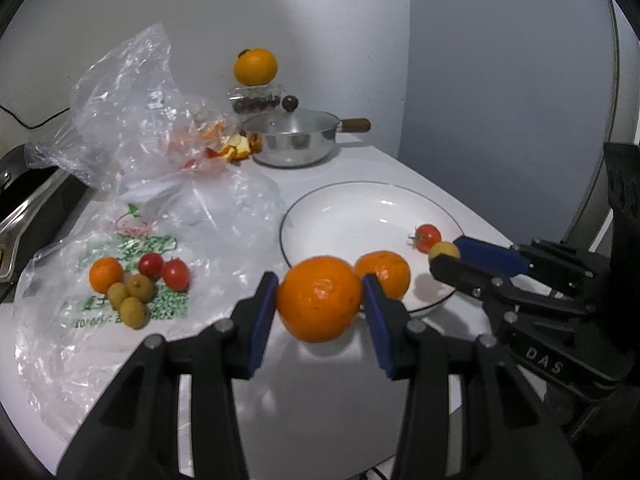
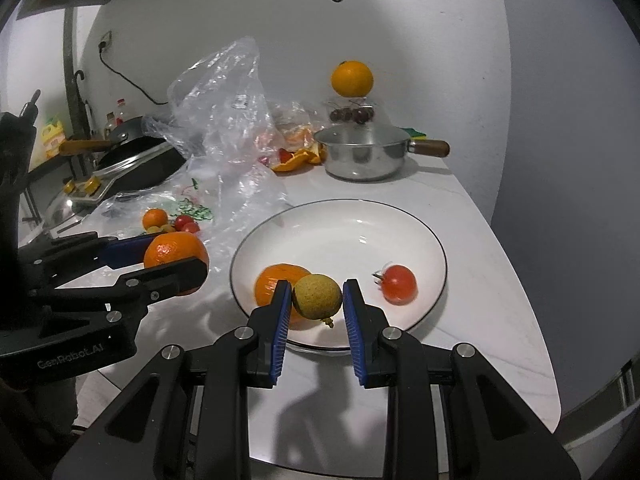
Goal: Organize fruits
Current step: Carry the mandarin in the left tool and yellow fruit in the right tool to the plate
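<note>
My left gripper (image 1: pixel 320 300) clamps a firm, slippery mandarin (image 1: pixel 319 298) across its middle; my right gripper (image 2: pixel 317 300) pinches a light, brittle-skinned longan (image 2: pixel 317 296) above the plate's (image 2: pixel 400 216) near edge.

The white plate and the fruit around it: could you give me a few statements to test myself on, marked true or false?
1. The left gripper holds an orange. True.
2. The white plate is empty. False: an orange fruit and a cherry tomato lie on it.
3. The right gripper holds a small yellow-green fruit. True.
4. The steel pot stands on the plate. False: it stands behind it, on the table.
</note>
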A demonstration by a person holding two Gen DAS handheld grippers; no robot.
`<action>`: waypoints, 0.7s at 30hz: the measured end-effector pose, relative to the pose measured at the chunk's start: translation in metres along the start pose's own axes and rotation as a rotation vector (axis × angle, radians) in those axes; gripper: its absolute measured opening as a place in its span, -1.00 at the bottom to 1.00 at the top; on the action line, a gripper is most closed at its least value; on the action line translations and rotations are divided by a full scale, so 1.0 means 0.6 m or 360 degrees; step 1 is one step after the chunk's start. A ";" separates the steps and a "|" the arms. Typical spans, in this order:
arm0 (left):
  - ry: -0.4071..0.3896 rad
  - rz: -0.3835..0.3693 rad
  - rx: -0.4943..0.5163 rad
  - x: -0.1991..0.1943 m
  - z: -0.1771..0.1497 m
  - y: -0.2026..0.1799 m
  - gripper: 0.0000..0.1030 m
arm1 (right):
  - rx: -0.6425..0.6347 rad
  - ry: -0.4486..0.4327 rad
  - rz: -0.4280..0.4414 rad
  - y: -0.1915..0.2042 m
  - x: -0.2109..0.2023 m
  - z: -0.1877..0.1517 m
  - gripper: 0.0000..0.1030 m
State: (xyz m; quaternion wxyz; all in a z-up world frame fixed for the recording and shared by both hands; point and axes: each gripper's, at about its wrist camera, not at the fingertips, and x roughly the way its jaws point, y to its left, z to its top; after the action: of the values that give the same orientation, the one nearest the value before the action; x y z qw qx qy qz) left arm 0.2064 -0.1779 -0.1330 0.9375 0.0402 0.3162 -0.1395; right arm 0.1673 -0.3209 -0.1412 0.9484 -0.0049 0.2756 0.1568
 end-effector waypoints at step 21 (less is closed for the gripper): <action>0.0032 0.0078 0.0083 0.058 0.024 -0.024 -0.14 | 0.0048 0.0046 0.0017 -0.051 0.031 -0.007 -0.45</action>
State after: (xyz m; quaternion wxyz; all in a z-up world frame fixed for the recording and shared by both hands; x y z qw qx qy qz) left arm 0.2372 -0.2021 -0.1421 0.9361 0.0739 0.3208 -0.1242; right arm 0.1892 -0.3446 -0.1570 0.9435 0.0086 0.2914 0.1576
